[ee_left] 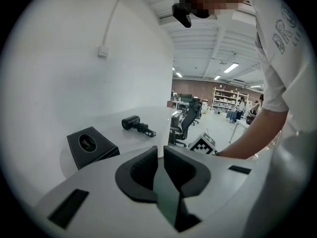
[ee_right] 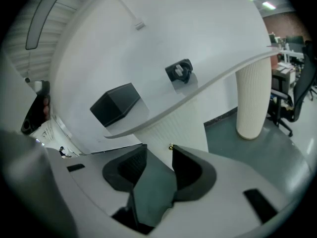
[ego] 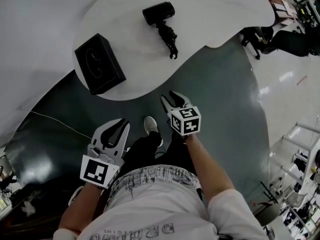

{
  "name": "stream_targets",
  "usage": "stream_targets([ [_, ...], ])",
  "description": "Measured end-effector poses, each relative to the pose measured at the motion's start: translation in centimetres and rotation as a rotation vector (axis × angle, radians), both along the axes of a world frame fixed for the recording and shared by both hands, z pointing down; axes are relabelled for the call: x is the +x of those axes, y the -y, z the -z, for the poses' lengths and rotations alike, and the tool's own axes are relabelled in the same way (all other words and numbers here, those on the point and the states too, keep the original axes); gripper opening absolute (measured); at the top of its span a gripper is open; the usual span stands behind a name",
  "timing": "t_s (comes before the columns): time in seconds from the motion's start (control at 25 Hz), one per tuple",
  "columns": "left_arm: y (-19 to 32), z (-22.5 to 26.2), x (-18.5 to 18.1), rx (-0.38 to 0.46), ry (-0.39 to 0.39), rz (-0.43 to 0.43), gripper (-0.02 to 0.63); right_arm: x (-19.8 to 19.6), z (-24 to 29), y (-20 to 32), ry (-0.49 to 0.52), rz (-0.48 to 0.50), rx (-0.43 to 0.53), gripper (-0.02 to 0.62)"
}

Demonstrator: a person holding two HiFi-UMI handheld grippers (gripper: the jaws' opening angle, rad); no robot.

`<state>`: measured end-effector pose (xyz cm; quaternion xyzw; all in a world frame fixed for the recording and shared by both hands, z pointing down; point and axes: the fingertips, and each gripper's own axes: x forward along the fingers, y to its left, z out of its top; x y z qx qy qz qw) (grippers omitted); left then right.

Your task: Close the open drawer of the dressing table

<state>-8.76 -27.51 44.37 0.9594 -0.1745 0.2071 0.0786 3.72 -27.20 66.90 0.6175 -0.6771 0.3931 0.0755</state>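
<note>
Table (ego: 210,14): white, curved top, carries a black box (ego: 100,64) at its left end and a black dryer (ego: 160,14) nearer the middle, lying on its side, the two well apart. L. tongs (ee_left: 160,150): tips drawn together, nothing between; in the head view they hang over the dark green floor (ego: 220,99), clear of the table edge, pointing toward the box. R. tongs (ee_right: 158,150): jaws wide apart, nothing clamped; through the gap only floor and the table's base show. In the head view the r. tongs sit just short of the table edge, ahead of the l. tongs, w/ the person's shoe (ego: 151,126) between the two. Drawer (ee_right: 168,130): in the fluted white base under the top, below the box; its small gold knob (ee_right: 171,146) shows right at the top of the r. tongs' gap, apart from both pads. Drawer front looks flush w/ the fluting around it; the seam is too fine to make out. A fluted round leg (ee_right: 253,98) holds up the table's far end, to the right in the r. gripper view. An office chair (ee_left: 185,123) stands beyond the table in the l. gripper view.
</note>
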Motion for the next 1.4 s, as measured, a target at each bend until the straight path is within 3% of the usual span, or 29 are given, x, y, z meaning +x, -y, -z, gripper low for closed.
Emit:
stream_targets([
  [0.76,-1.4,9.3,1.1,0.147,-0.160,0.116,0.054,-2.8,18.9,-3.9,-0.033,0.190,0.237,0.152],
  [1.4,-0.7,12.4,1.2,0.188,-0.240,0.225,0.054,-2.2,27.4,-3.8,-0.055,0.281,0.360,0.123],
])
